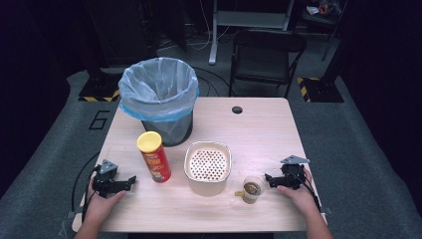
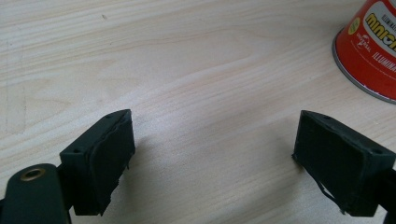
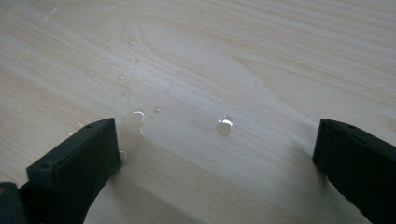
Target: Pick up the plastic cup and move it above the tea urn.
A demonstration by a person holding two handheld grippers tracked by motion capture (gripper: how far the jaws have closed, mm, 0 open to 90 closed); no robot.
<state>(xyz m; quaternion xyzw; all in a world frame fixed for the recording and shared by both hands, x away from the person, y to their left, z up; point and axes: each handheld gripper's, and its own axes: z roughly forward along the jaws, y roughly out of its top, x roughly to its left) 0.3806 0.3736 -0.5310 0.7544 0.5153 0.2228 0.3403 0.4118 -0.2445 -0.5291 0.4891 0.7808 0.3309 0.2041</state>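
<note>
- The table is seen to be pale wood with a smooth, matt grain; small glossy droplets are seen on it.
- The can is shown with a glossy red printed wall, a metal bottom rim and a yellow plastic lid.
- The bin is lined with thin, crinkled, translucent plastic.
- The perforated container looks matt and cream.
- The cup appears to be clear plastic.
- The left gripper and right gripper are made with matt black jaws and rough-edged pads.
</note>
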